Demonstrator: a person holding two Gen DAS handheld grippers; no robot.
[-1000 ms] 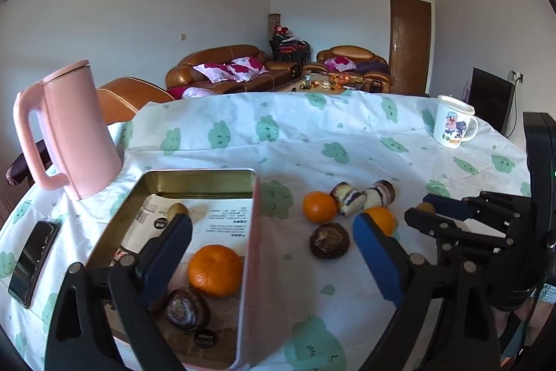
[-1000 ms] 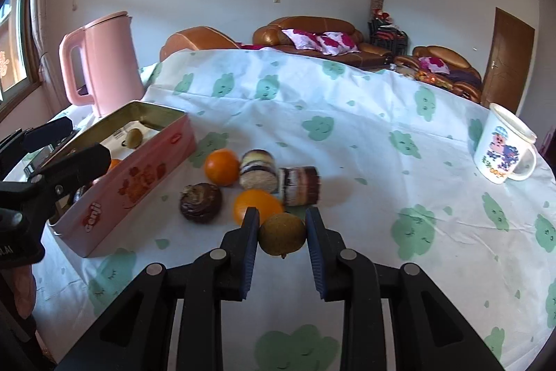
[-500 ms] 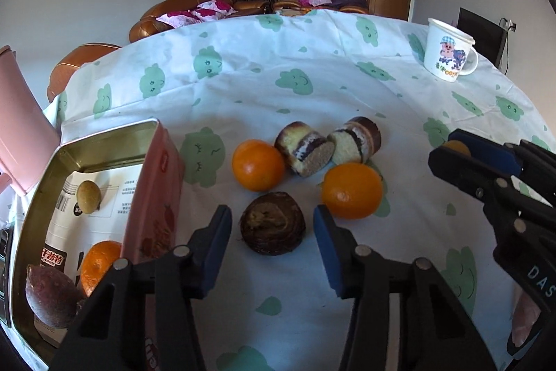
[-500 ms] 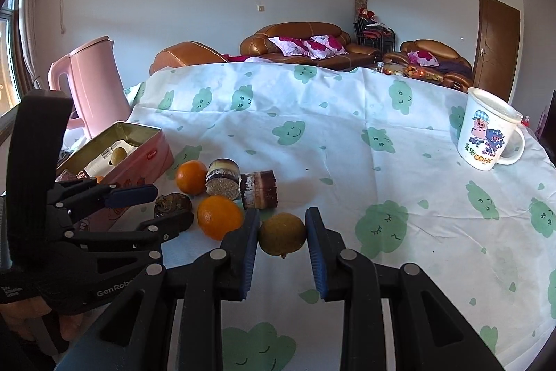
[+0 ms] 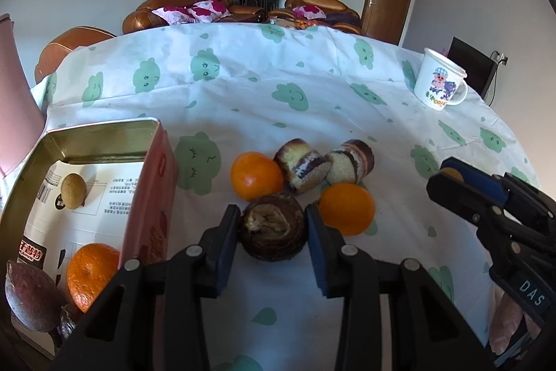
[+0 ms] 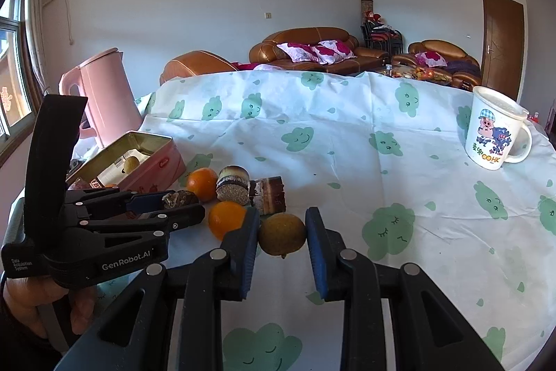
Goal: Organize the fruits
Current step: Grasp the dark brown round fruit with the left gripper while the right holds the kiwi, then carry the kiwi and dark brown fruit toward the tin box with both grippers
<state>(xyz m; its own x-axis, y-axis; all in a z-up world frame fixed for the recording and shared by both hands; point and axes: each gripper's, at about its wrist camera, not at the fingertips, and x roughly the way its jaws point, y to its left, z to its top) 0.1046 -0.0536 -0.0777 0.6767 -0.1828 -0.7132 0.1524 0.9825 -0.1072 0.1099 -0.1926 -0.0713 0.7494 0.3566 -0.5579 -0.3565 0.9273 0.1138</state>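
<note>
Both grippers loaded as the fruit sorting goes on

My left gripper (image 5: pixel 272 228) closes its pads on a dark brown fruit (image 5: pixel 272 226) on the table (image 5: pixel 312 99); my right gripper (image 6: pixel 281 233) clamps a yellow-green fruit (image 6: pixel 282 233). In the tin (image 5: pixel 104 127) at the table's left edge already lie an orange, a small tan fruit and a purple-brown one. Two oranges (image 5: pixel 256 175) beside two cake rolls (image 5: pixel 302 164) are left outside, so I judge the job about half done.
</note>
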